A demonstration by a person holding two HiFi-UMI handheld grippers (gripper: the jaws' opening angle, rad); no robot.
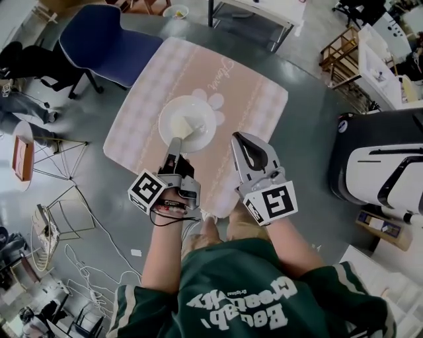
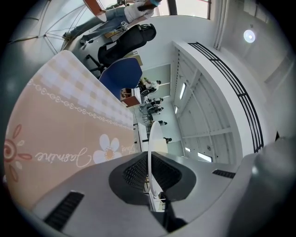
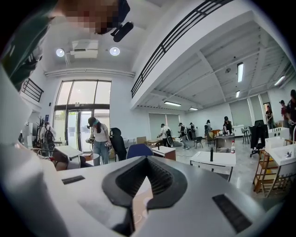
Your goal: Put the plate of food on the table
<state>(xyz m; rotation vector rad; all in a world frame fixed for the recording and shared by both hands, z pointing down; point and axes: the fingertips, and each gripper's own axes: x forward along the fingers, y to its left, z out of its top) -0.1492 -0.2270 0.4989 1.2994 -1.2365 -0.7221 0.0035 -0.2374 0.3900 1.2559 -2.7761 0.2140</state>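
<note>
A white plate (image 1: pixel 187 123) with a pale wedge of food (image 1: pixel 193 127) on it is over the middle of the pink-clothed table (image 1: pixel 251 99); I cannot tell whether it touches the cloth. My left gripper (image 1: pixel 176 142) is shut on the plate's near rim. In the left gripper view the plate rim (image 2: pixel 151 139) shows edge-on, pinched between the jaws of the left gripper (image 2: pixel 149 159), with the cloth (image 2: pixel 60 129) to its left. My right gripper (image 1: pixel 237 137) hovers over the table's near right part, beside the plate, jaws together and empty. The right gripper (image 3: pixel 147 159) looks out level across the room.
A blue chair (image 1: pixel 109 43) stands at the table's far left corner. A white table (image 1: pixel 261 12) is beyond it. A black and white machine (image 1: pixel 383 165) stands on the right, wire racks and cables (image 1: pixel 59 224) lie on the floor at left. People stand in the distance (image 3: pixel 99 139).
</note>
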